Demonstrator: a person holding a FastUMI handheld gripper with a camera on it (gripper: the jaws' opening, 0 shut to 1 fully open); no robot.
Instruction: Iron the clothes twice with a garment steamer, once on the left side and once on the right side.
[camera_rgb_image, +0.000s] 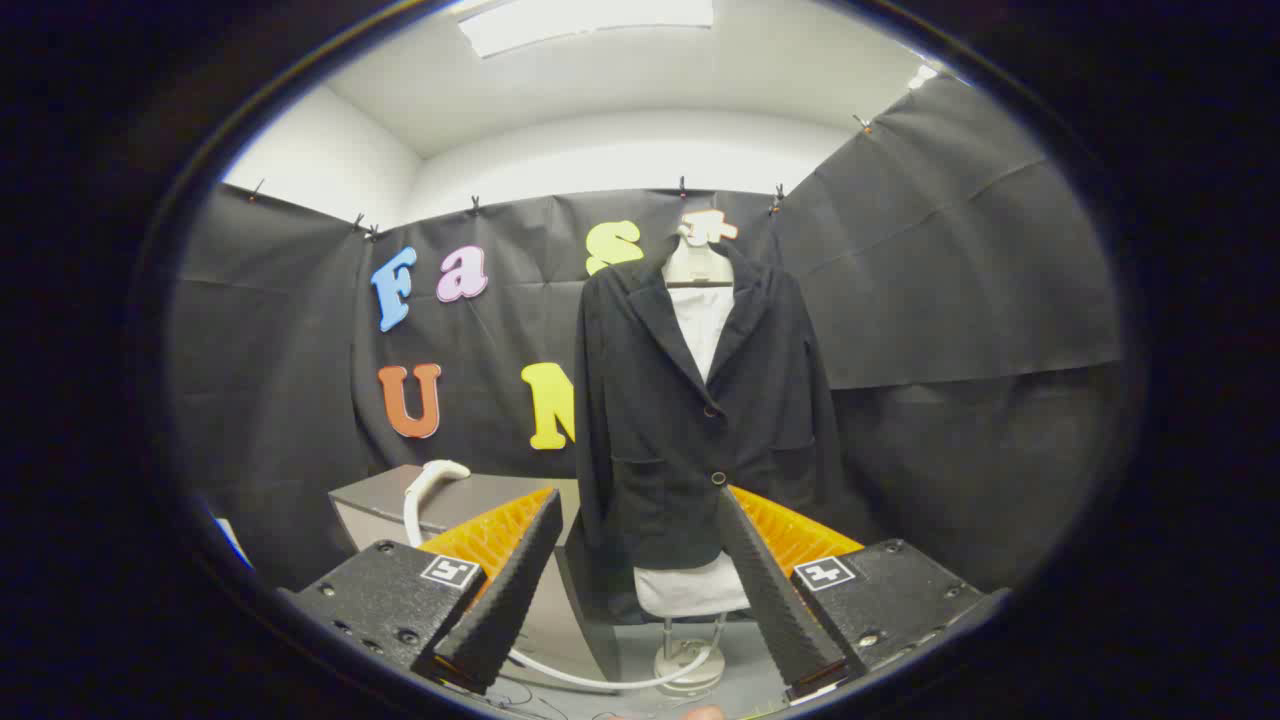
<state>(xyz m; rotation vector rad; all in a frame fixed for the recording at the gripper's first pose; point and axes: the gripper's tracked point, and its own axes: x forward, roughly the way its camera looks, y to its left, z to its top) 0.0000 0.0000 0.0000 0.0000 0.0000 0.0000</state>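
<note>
Steamer work has not begun, as we judge it; our tool (640, 580) stands with its two fingers (505, 600) spread wide and nothing between them, pointed toward the garment from some way back. Going outward from the fingers: just beyond the left one a white curved steamer handle (430, 482) rests on a grey tabletop (375, 500), well to the left of the clothes; a white hose (590, 678) runs along the floor below the fingers and loops toward the round base (690, 668) of the stand. Between and beyond the fingers hangs the black jacket (690, 420), buttoned over a white mannequin torso (700, 315) on that stand, upright and facing us, against the black cloth wall (950, 300).

The step in hand, we think, is fetching the steamer; so we swing left first, keep the fingers wide, and bring them down on either side of the handle rather than onto its tip, closing only once both sides sit squarely on it. The hose deserves care; we lift with enough slack that it does not tug the stand or snag on the tabletop's corner. For the passes that follow, we keep the head close to the cloth, one side then the other.
</note>
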